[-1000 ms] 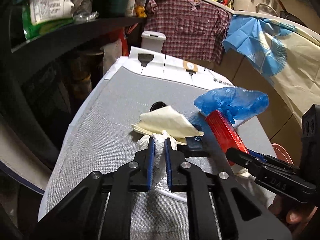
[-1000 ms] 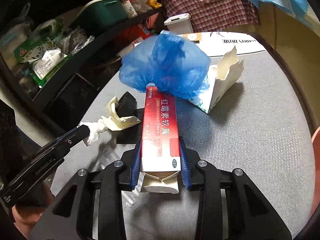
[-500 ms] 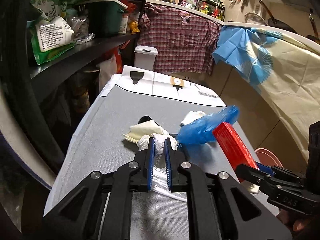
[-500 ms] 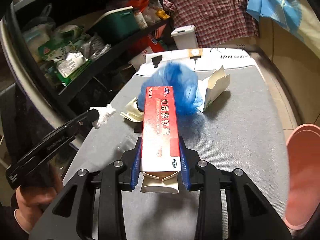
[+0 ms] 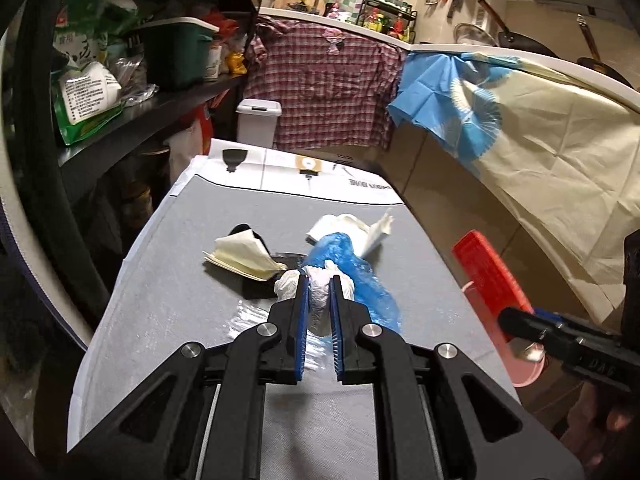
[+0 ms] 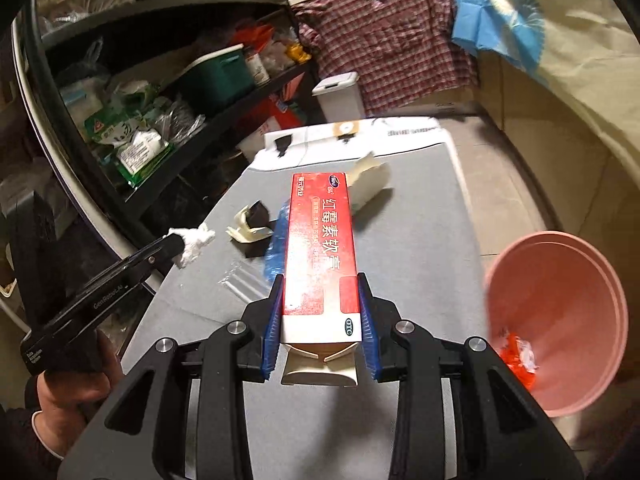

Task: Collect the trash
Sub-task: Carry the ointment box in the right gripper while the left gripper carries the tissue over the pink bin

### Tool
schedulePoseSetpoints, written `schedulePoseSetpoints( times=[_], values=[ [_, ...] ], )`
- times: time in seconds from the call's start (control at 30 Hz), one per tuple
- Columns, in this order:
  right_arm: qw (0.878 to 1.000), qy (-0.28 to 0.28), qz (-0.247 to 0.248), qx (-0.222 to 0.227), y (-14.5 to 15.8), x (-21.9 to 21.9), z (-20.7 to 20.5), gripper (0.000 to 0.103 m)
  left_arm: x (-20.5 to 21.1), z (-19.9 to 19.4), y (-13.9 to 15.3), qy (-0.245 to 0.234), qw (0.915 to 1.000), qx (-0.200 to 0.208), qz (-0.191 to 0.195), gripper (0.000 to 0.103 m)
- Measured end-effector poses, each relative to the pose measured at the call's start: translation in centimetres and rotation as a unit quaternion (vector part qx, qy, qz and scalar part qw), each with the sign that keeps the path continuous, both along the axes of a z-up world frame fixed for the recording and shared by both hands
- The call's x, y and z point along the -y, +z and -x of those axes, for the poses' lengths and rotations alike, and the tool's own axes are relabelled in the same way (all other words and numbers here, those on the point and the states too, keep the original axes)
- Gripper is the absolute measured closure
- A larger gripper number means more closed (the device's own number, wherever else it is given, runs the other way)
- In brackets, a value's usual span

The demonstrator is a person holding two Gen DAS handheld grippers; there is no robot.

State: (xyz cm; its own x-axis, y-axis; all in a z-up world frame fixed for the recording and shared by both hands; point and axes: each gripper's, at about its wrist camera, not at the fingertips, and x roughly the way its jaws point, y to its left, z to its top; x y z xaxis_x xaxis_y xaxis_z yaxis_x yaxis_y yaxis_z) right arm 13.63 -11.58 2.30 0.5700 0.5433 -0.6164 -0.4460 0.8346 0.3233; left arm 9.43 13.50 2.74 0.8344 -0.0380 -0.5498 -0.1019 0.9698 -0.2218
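Lifted red box [image 6: 320, 248] sits clamped in right gripper [image 6: 320, 320]

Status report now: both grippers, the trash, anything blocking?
Left gripper shut on white tissue. Right gripper shut on red box. Pink bin open at right, nothing in the way.

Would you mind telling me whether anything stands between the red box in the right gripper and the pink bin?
Nothing visible does. The right gripper holds the red box above the grey table, and the pink bin sits open just beyond the table's right edge, with only bare tabletop between them.
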Motion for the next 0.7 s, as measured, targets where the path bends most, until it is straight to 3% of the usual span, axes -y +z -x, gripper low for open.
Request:
schedulePoseSetpoints(
  times=[0.7],
  values=[
    [0.995,-0.098,-0.012,0.029,2.2,11.7,1.8,0.069,6.2,1.5,0.6,-0.040,0.9992,0.005,-0.003,0.093]
  ],
)
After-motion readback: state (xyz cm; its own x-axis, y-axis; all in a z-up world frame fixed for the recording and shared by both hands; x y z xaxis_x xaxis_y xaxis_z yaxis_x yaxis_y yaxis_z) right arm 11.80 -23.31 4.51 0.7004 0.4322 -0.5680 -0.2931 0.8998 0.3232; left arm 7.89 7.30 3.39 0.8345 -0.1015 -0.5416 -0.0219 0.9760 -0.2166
